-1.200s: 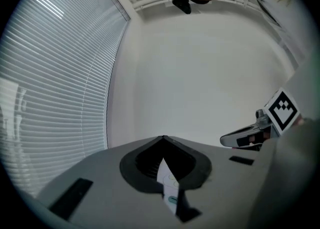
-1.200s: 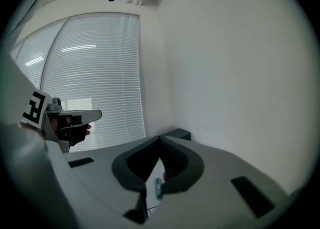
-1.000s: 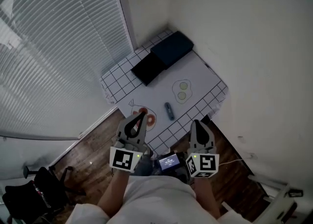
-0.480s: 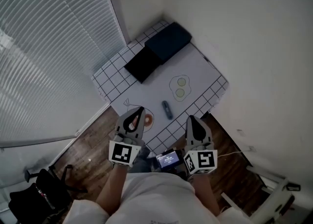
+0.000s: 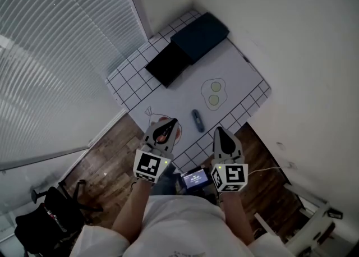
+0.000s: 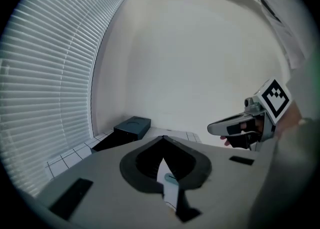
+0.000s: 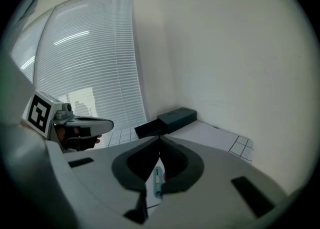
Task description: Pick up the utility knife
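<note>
Now | left gripper (image 5: 170, 123): tips pressed together, seemingly empty (dim view) | right gripper (image 5: 219, 132): closed, empty | utility knife (image 5: 197, 120): flat on table (image 5: 235, 73)

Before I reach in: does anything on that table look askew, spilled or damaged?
Nothing stands out. The utility knife lies flat and alone on the checked tablecloth. The dark blue box and the black box sit next to each other at the far corner. No spill or damage shows.
</note>
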Tool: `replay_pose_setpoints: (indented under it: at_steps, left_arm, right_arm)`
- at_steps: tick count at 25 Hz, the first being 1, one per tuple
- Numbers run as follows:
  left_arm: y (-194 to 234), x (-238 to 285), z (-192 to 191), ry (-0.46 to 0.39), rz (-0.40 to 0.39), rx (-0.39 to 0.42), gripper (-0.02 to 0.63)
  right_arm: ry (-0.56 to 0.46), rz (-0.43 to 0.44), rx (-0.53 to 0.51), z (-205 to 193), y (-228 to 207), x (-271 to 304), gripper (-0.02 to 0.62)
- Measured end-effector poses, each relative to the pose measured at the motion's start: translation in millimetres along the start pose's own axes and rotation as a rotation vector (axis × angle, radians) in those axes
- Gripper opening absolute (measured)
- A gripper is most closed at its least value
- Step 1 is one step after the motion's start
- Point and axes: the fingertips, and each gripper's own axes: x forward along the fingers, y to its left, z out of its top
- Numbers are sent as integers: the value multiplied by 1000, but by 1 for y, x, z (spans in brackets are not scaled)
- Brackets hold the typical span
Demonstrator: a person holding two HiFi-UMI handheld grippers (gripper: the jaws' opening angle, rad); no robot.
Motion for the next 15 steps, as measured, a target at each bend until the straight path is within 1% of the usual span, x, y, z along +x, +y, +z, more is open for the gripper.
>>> replay_pose_setpoints:
  at_steps: [9,15]
  left_arm:
    - [-1,20,-49,98,-18,-40,6]
    - [-5,33,-79,159,-45,-40,6]
  right_arm:
    - [111,36,-43,-38,3,29,6]
    - [176,49,-58,-67,0,41,6]
